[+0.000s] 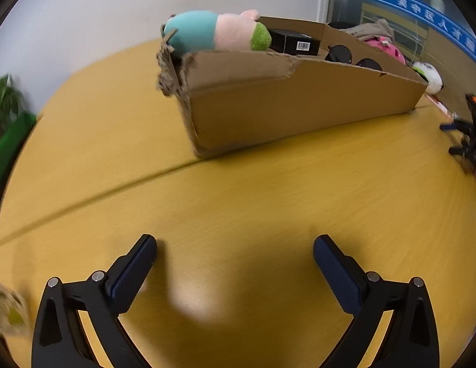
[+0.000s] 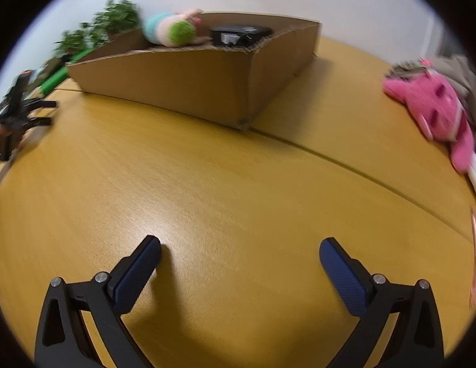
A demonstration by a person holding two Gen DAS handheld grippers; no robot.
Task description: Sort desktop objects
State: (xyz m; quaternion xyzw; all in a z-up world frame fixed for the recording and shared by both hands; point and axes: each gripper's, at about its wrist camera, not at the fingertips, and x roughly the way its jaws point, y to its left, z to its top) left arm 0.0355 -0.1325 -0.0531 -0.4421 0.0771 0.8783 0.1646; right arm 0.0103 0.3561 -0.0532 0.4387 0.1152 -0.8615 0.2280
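Black box (image 1: 294,43) with barcode label, text unreadable, blurred blue sign (image 1: 422,9), perhaps Chinese

A yellow wooden table (image 2: 207,168) with a seam stands against a plain white wall (image 1: 100,15).

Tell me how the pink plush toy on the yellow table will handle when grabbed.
The pink plush toy looks soft and slumped, so it will probably squash and droop. Its fuzzy fabric should resist slipping. Lying flat on the yellow table, it seems unlikely to roll.
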